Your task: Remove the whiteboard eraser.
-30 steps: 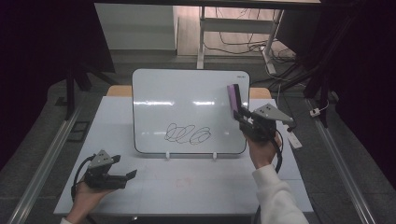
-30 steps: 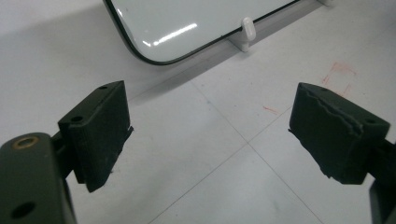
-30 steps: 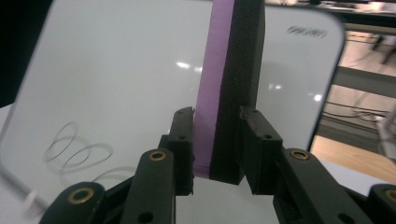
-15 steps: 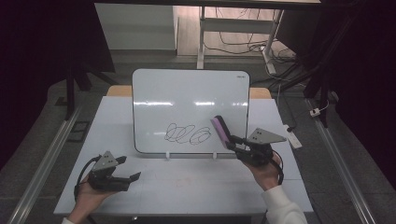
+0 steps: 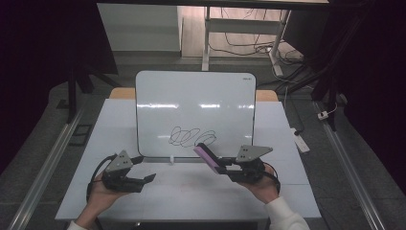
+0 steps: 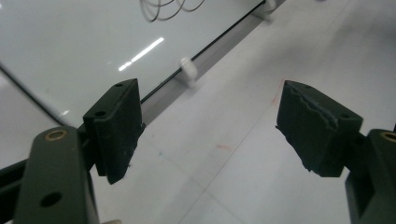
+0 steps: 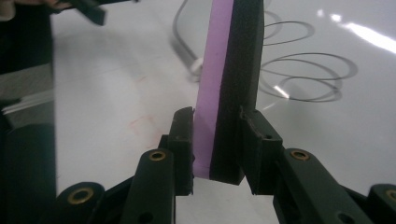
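A white board (image 5: 191,96) stands tilted on the table, with a black scribble (image 5: 191,136) low on its face. My right gripper (image 5: 224,167) is shut on a purple and black eraser (image 5: 206,155), which points up and left toward the scribble's right end. In the right gripper view the eraser (image 7: 229,84) stands upright between the jaws of the right gripper (image 7: 217,144), with the scribble (image 7: 303,74) just behind it. My left gripper (image 5: 143,181) is held open over the table at the front left, with nothing in it. The left gripper (image 6: 210,135) faces the board's lower edge (image 6: 219,42).
The board rests on small white feet (image 6: 189,70) on a white table (image 5: 182,196). A white power strip (image 5: 301,141) lies off the table's right edge. Metal rails (image 5: 43,167) run along both sides on the floor.
My right gripper has come down and to the left from beside the board's right part to its lower edge, and the eraser has tipped toward the scribble. The left gripper has barely moved.
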Motion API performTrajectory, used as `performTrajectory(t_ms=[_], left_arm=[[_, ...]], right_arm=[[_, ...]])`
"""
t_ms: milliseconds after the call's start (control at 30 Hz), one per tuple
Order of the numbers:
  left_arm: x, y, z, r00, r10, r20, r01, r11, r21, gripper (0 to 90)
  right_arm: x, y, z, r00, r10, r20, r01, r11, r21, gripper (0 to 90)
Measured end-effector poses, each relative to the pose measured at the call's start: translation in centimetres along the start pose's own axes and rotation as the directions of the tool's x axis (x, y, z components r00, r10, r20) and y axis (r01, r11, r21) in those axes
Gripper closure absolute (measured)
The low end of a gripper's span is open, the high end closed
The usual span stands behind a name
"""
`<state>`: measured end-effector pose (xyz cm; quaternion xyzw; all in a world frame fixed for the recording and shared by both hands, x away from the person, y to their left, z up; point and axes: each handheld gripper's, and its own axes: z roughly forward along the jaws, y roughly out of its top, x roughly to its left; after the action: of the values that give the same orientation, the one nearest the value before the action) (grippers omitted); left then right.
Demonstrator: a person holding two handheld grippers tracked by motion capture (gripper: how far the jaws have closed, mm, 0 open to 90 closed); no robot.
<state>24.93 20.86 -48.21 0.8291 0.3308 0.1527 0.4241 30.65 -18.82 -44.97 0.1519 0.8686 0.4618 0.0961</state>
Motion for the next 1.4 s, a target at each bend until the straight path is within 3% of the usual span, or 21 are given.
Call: performTrajectory(t_ms=[133, 267, 467, 500, 667, 700, 733, 767, 800, 833, 867, 900, 933, 967, 1000, 1033, 1067, 1100, 1267, 1300, 1400], left_arm=[[-0.6, 0.8, 0.7, 0.9989, 0.036, 0.031, -0.036, 0.9993, 0.005, 24.0], [-1.3, 1.6, 1.6, 0.9938, 0.086, 0.070, -0.087, 0.9962, 0.008, 25.0], [-2.1, 2.8, 3.1, 0.9798, 0.143, 0.139, -0.147, 0.9890, 0.017, 25.1], [-2.4, 3.1, 3.7, 0.9749, 0.160, 0.155, -0.165, 0.9861, 0.021, 25.1], [-2.8, 3.8, 4.6, 0.9651, 0.183, 0.187, -0.191, 0.9814, 0.022, 26.0], [-2.9, 4.2, 5.1, 0.9593, 0.190, 0.209, -0.198, 0.9800, 0.018, 26.6], [-2.9, 4.2, 5.1, 0.9593, 0.190, 0.209, -0.198, 0.9800, 0.018, 27.1], [-3.0, 4.5, 5.5, 0.9518, 0.202, 0.231, -0.212, 0.9772, 0.017, 27.8], [-3.0, 4.5, 5.5, 0.9518, 0.202, 0.231, -0.212, 0.9772, 0.017, 28.3], [-3.1, 4.8, 5.8, 0.9433, 0.212, 0.255, -0.223, 0.9748, 0.012, 29.1], [-3.1, 4.8, 5.8, 0.9433, 0.212, 0.255, -0.223, 0.9748, 0.012, 29.4], [-3.2, 5.0, 6.0, 0.9319, 0.222, 0.287, -0.234, 0.9723, 0.006, 29.9], [-3.2, 5.0, 6.0, 0.9319, 0.222, 0.287, -0.234, 0.9723, 0.006, 30.6], [-3.4, 5.2, 6.1, 0.9161, 0.236, 0.324, -0.250, 0.9683, 0.000, 31.6], [-3.4, 5.2, 6.1, 0.9161, 0.236, 0.324, -0.250, 0.9683, 0.000, 32.2], [-3.7, 5.3, 6.2, 0.9037, 0.251, 0.347, -0.265, 0.9642, -0.005, 34.4], [-3.7, 5.3, 6.2, 0.9037, 0.251, 0.347, -0.265, 0.9642, -0.005, 35.6], [-3.9, 5.3, 6.3, 0.8905, 0.267, 0.368, -0.285, 0.9585, -0.006, 38.1], [-4.0, 5.2, 6.5, 0.8807, 0.284, 0.379, -0.309, 0.9509, 0.006, 46.2], [-4.1, 5.1, 6.5, 0.8747, 0.296, 0.384, -0.325, 0.9457, 0.011, 48.1], [-4.0, 5.1, 6.5, 0.8705, 0.301, 0.390, -0.333, 0.9428, 0.016, 51.8]], right_arm=[[0.4, 0.0, 0.6, 0.9992, -0.011, -0.039, 0.011, 1.000, 0.013, 67.1], [0.7, -0.3, 1.4, 0.9931, -0.034, -0.113, 0.039, 0.998, 0.043, 67.1], [1.2, -0.4, 1.8, 0.9836, -0.057, -0.171, 0.069, 0.995, 0.068, 67.1], [1.3, -0.4, 1.9, 0.9822, -0.058, -0.179, 0.072, 0.995, 0.072, 67.1], [1.6, -0.4, 2.3, 0.9740, -0.073, -0.214, 0.092, 0.992, 0.083, 67.0], [1.6, -0.4, 2.4, 0.9721, -0.080, -0.220, 0.101, 0.991, 0.083, 67.1], [1.6, -0.4, 2.4, 0.9721, -0.080, -0.220, 0.101, 0.991, 0.083, 67.1], [1.8, -0.4, 2.5, 0.9688, -0.086, -0.232, 0.109, 0.990, 0.088, 67.1], [1.8, -0.4, 2.5, 0.9688, -0.086, -0.232, 0.109, 0.990, 0.088, 67.1], [1.8, -0.3, 2.6, 0.9659, -0.092, -0.242, 0.117, 0.989, 0.092, 67.1], [1.8, -0.3, 2.6, 0.9659, -0.092, -0.242, 0.117, 0.989, 0.092, 67.1], [2.0, -0.3, 2.7, 0.9621, -0.096, -0.255, 0.124, 0.988, 0.092, 67.1], [2.0, -0.3, 2.8, 0.9594, -0.102, -0.263, 0.131, 0.987, 0.096, 67.1], [2.2, -0.2, 2.8, 0.9562, -0.105, -0.273, 0.136, 0.986, 0.098, 67.1], [2.2, -0.2, 2.8, 0.9562, -0.105, -0.273, 0.136, 0.986, 0.098, 67.1], [2.5, -0.1, 3.0, 0.9492, -0.116, -0.293, 0.153, 0.983, 0.105, 67.0], [2.5, -0.1, 3.0, 0.9492, -0.116, -0.293, 0.153, 0.983, 0.105, 67.0], [2.6, 0.0, 3.0, 0.9454, -0.124, -0.302, 0.162, 0.981, 0.106, 67.0], [2.5, -0.1, 3.0, 0.9415, -0.115, -0.317, 0.157, 0.981, 0.112, 66.8], [2.4, -0.1, 3.0, 0.9401, -0.112, -0.322, 0.156, 0.981, 0.114, 66.6], [2.3, -0.2, 3.1, 0.9407, -0.098, -0.325, 0.144, 0.982, 0.121, 66.0]])
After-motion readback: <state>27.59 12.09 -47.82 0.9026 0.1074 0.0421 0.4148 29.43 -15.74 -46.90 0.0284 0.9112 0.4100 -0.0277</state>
